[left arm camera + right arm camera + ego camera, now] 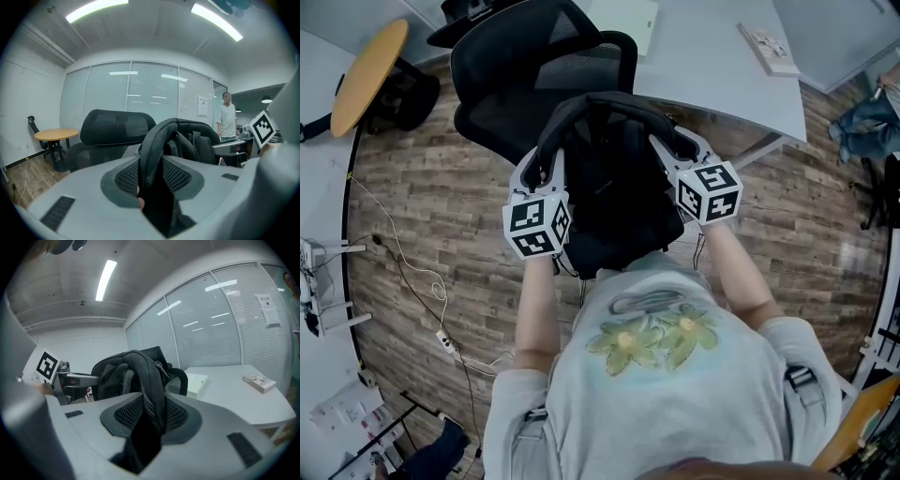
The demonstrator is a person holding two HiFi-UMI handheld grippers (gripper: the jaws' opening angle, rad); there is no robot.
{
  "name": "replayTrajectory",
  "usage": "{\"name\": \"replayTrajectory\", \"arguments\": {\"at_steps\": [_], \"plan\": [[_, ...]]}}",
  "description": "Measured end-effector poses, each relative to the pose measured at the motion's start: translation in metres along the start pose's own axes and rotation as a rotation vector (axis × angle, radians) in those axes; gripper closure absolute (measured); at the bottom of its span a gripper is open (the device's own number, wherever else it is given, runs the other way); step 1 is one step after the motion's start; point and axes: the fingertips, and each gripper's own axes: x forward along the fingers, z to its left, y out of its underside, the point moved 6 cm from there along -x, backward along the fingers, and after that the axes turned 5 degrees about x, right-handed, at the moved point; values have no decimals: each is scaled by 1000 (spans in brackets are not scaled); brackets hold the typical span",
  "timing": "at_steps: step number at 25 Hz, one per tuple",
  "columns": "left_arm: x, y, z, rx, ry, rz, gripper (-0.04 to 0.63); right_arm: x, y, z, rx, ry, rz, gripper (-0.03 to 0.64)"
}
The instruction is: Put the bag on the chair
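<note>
Person in pale flower-print shirt (pixel 661 375) holds left gripper (pixel 541 176) and right gripper (pixel 672 150), each clamped on a strap of the black fabric backpack (pixel 614 202), suspended close before the black mesh office chair (pixel 511 103). Placement and release remain.

Matt black cloth bag (pixel 614 202), mesh-backed chair (pixel 534 70), wood-look floor (pixel 441 206)

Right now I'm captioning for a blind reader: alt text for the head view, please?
Seen from above, a person holds a black fabric backpack up by its straps, the left gripper and right gripper each clamped on one, before a black mesh office chair.
</note>
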Motion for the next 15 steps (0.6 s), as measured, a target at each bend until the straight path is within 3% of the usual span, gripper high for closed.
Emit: {"name": "replayTrajectory", "arguments": {"at_steps": [15], "plan": [[43,7,12,-4,-10,60,448,38,7,-28,34,-14,55,491]]}}
